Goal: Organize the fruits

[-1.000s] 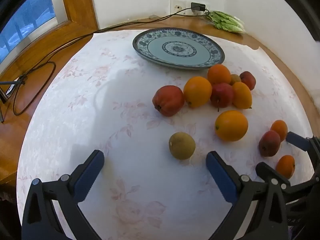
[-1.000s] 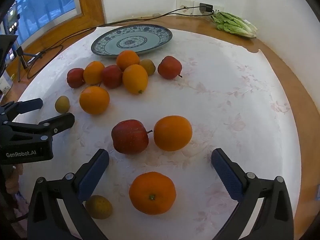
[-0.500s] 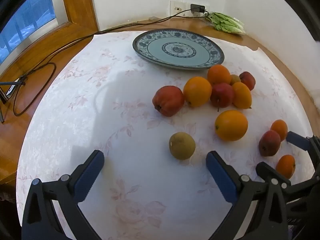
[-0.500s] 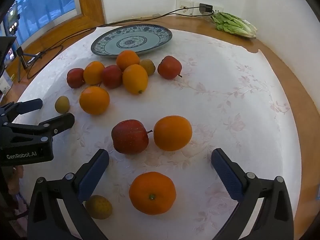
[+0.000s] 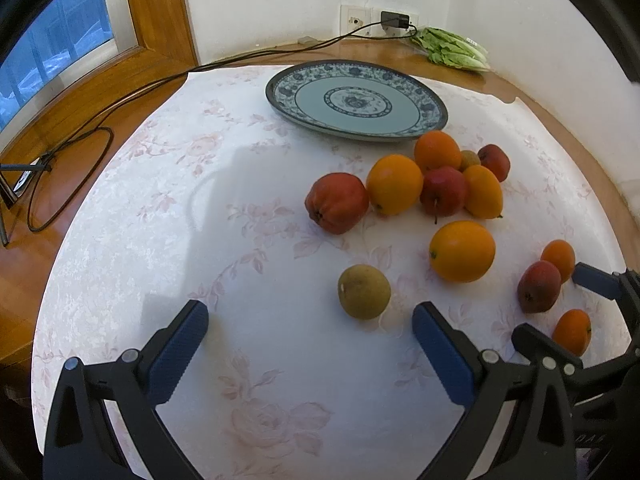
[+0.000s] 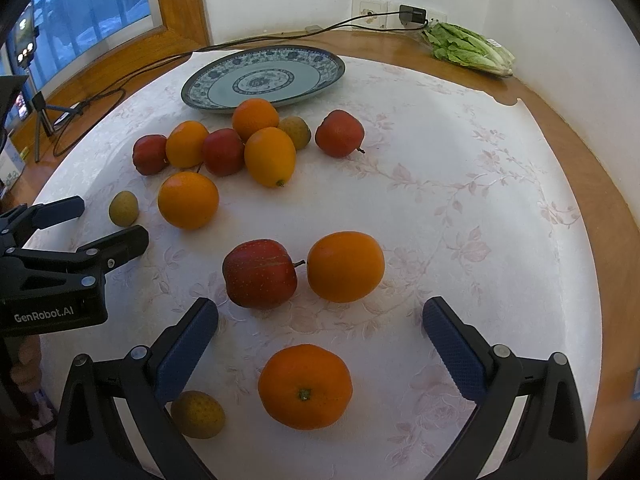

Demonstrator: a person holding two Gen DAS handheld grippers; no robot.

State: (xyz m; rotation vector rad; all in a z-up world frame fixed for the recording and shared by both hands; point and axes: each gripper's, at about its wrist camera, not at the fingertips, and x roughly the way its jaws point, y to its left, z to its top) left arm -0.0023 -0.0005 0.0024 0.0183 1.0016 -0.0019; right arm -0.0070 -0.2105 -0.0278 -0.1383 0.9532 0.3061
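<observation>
A blue-patterned plate stands bare at the back of the round table. Just in front of it lies a cluster of oranges and red apples. My left gripper is open and holds nothing; a small yellow-green fruit lies just ahead of its right finger. My right gripper is open too. An orange lies between its fingers, with a red apple and another orange just beyond. A second small yellowish fruit sits under its left finger.
A white flowered tablecloth covers the wooden table. A black cable runs from a wall socket across the wood on the left. A bag of lettuce lies at the back right. A phone on a small tripod stands far left.
</observation>
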